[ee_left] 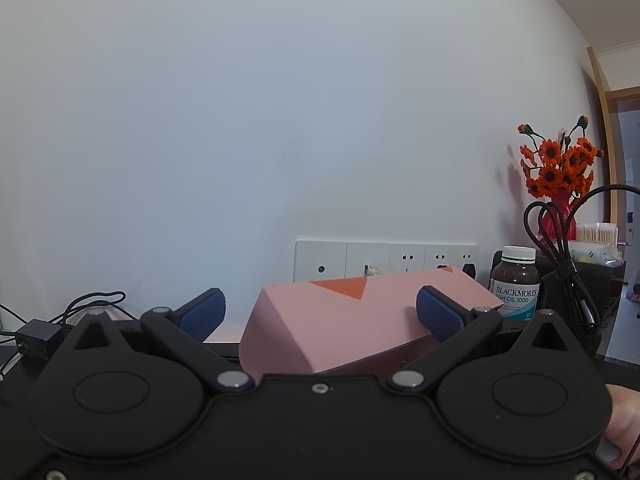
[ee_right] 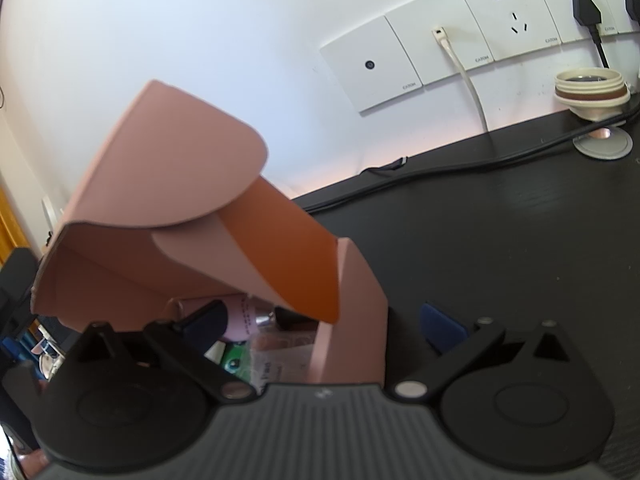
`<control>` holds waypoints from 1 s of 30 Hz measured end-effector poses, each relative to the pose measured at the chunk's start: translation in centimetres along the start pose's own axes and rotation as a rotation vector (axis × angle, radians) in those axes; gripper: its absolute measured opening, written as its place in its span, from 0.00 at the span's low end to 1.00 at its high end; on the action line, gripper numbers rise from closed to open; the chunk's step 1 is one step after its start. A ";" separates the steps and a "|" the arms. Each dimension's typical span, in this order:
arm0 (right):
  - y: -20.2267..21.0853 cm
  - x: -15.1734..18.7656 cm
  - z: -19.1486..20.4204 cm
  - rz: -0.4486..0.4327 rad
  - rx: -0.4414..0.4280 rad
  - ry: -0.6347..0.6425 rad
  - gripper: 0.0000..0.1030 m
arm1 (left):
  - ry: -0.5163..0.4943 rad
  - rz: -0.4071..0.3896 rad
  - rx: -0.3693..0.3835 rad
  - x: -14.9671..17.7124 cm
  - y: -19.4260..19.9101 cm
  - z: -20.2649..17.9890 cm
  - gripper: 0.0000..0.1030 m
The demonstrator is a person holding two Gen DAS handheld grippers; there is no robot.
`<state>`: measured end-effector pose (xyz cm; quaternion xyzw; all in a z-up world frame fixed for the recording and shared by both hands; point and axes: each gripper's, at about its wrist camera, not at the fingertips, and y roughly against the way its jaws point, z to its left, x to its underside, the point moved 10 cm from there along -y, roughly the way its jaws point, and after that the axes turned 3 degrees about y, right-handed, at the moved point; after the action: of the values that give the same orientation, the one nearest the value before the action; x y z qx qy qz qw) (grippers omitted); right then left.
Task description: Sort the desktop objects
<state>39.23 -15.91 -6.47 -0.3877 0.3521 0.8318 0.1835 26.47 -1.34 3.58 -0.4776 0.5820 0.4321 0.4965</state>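
Pink box [ee_left: 360, 320] (flaps open) sits between left hand-held gripper [ee_left: 320, 312] fingers — untouched.

The left wrist view looks low and level along its fingers toward the white wall [ee_left: 240, 120], the pink box [ee_left: 352, 320] close ahead between the blue pads. The right wrist view sits nearer, tilted down and rolled, so the black desk [ee_right: 500, 240] slopes ahead to its right and the open box [ee_right: 160, 184] looms just ahead to its left. Both views share the box and the wall sockets [ee_left: 386, 260] [ee_right: 440, 52] behind it.
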 end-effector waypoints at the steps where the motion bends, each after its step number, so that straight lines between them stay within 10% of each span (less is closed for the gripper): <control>1: 0.0 0.0 0.0 0.000 0.000 0.000 0.99 | -0.002 -0.001 -0.001 0.0 0.0 0.0 1.00; 30: 0.0 0.1 0.3 -0.005 0.007 -0.004 0.99 | 0.003 0.002 0.004 0.1 -0.2 -0.1 1.00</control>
<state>39.00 -15.66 -6.46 -0.3864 0.3536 0.8309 0.1877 26.66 -1.44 3.51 -0.4766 0.5843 0.4307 0.4959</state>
